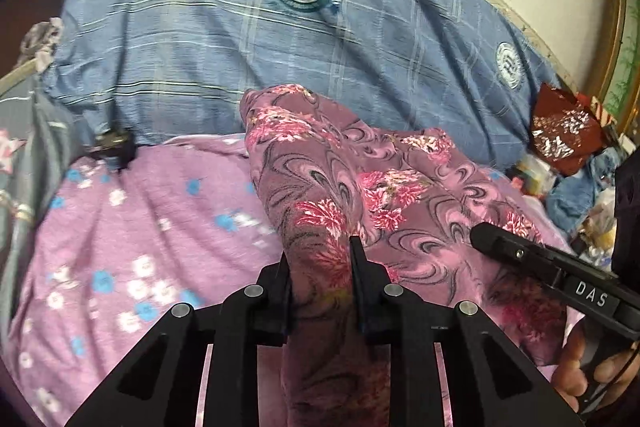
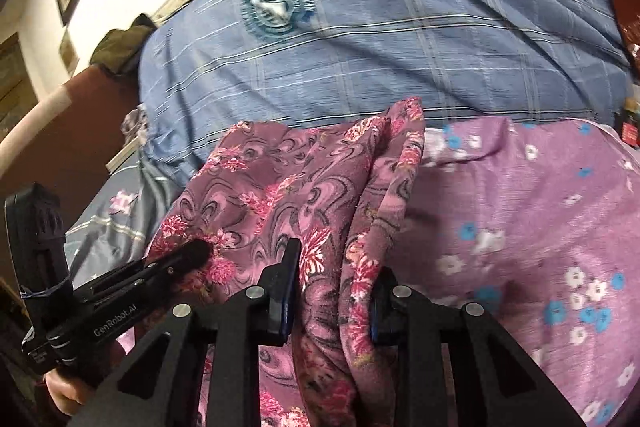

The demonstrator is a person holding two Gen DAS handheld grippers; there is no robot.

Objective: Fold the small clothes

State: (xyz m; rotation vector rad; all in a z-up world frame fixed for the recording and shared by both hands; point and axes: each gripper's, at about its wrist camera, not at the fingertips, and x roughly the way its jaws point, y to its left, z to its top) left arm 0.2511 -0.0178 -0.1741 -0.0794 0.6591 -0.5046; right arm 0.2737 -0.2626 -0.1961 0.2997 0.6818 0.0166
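Mauve floral garment (image 1: 352, 187) is hanging bunched in front of the blue checked quilt (image 1: 224, 39), with left gripper (image 1: 320, 259) and right gripper (image 2: 336, 267) both pinching its folds.

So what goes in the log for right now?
left gripper: shut on flowery cloth | right gripper: shut on flowery cloth | cloth: lifted off purple sheet

Mauve garment (image 1: 360, 187) with pink flowers and grey swirls, lilac blue-flowered sheet (image 1: 140, 227), blue checked quilt (image 1: 200, 39)
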